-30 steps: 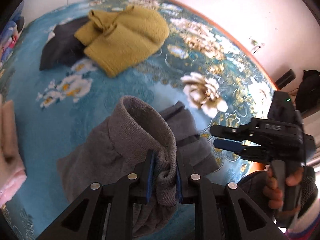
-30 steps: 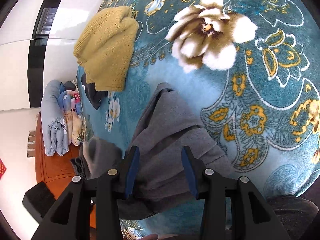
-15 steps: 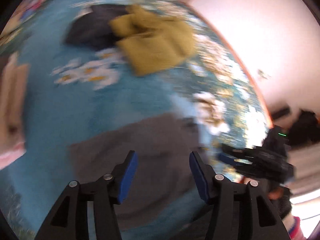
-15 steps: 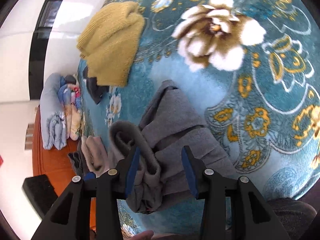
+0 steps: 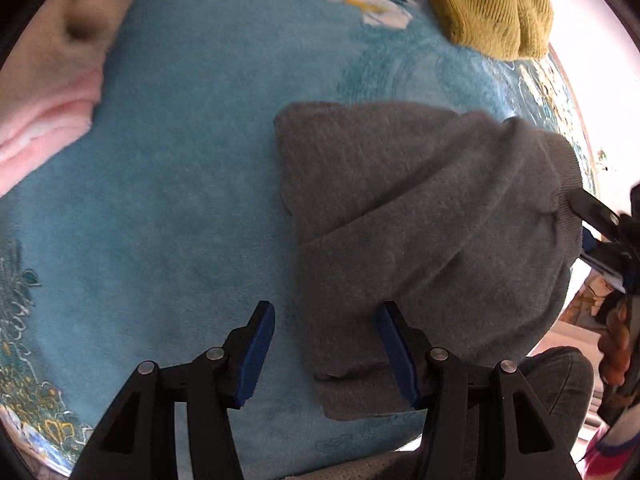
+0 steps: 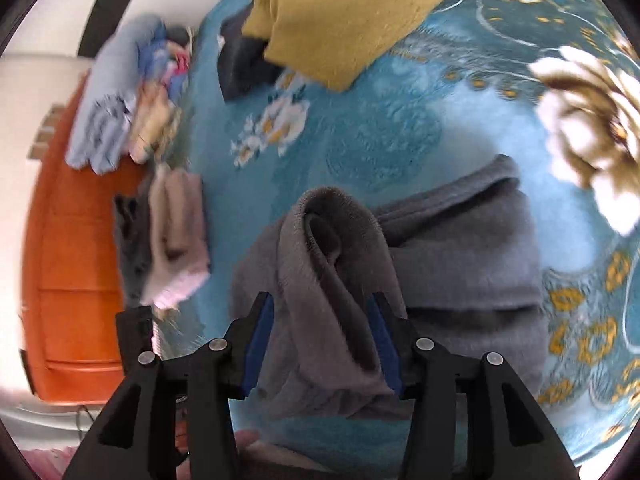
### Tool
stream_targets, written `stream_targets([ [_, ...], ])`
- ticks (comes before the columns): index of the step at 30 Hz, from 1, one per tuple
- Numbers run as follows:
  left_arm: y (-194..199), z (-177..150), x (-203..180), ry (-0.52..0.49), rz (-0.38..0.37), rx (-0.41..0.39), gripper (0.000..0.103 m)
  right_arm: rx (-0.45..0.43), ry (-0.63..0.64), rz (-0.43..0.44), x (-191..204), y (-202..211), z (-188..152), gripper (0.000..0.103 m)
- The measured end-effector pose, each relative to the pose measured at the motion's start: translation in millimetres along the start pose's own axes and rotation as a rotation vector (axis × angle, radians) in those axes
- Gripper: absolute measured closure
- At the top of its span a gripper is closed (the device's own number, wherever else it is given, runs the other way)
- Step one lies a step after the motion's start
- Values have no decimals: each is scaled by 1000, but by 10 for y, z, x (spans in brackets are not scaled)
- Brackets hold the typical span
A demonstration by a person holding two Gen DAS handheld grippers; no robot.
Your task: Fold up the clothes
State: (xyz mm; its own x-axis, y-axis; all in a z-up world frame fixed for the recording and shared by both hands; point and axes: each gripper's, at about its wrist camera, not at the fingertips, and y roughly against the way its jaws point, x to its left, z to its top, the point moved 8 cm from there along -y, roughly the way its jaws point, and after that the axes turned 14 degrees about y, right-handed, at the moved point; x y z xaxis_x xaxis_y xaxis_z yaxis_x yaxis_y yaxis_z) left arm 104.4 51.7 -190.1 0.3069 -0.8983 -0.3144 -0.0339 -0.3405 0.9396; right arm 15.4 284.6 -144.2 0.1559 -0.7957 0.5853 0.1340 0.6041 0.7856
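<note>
A grey knit garment [image 5: 420,216] lies folded on the teal flowered blanket [image 5: 180,200]. My left gripper [image 5: 326,350] is open and empty, its fingers over the garment's near left corner. In the right wrist view the same grey garment [image 6: 460,264] has a raised fold of sleeve [image 6: 332,264] standing between the fingers of my right gripper [image 6: 320,340], which is open around it. The right gripper also shows at the right edge of the left wrist view [image 5: 600,224], touching the garment's far corner.
A mustard yellow sweater [image 6: 344,12] lies on a dark garment [image 6: 240,64] at the far side. A folded pink and beige stack [image 6: 176,240] sits to the left, also in the left wrist view [image 5: 52,80]. Folded bedding [image 6: 116,100] and an orange cabinet [image 6: 72,280] are beyond.
My left gripper let go of the grey sleeve, opened and pulled back to the left. The released fold now stands between my right gripper's open fingers.
</note>
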Motion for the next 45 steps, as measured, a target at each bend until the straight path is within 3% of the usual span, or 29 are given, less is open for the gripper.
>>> stream_targets([
  [4, -28, -10, 4, 13, -20, 13, 43, 45, -24, -19, -96, -200, 28, 53],
  [10, -60, -23, 25, 43, -47, 24, 42, 15, -63, 25, -12, -218, 49, 52],
  [12, -71, -33, 44, 62, -58, 30, 42, 2, -32, 2, 61, -177, 63, 66],
  [13, -63, -38, 49, 75, -76, 31, 42, -9, -22, -2, 96, -146, 70, 83],
  [14, -54, -42, 54, 87, -94, 33, 42, -29, -24, 18, 134, -101, 77, 92],
  [19, 97, -58, -15, 113, -222, 14, 42, -106, 14, 105, 354, 161, 72, 93],
  [23, 305, -114, -231, 74, -352, -1, 42, -202, 10, 160, 413, 539, 73, 93],
  [28, 379, -127, -432, -2, -364, -3, 42, -345, -38, 128, 174, 1133, 123, 97],
  [30, 348, -134, -471, -13, -351, 3, 42, -347, -70, 78, 8, 1207, 109, 97],
  [34, 288, -124, -484, -10, -321, 8, 42, -265, -174, 9, -387, 1016, -30, 97],
  [39, 312, -4, -318, 56, -309, -4, 42, -209, -142, -9, -366, 797, -19, 94],
  [40, 314, 9, -289, 67, -309, -7, 42, -194, -130, -27, -367, 753, 12, 92],
  [43, 304, 55, -223, 89, -305, -9, 42, -156, -123, -51, -440, 622, 59, 66],
  [45, 298, 42, -185, 99, -306, -2, 42, -109, -136, -62, -525, 530, 21, 65],
])
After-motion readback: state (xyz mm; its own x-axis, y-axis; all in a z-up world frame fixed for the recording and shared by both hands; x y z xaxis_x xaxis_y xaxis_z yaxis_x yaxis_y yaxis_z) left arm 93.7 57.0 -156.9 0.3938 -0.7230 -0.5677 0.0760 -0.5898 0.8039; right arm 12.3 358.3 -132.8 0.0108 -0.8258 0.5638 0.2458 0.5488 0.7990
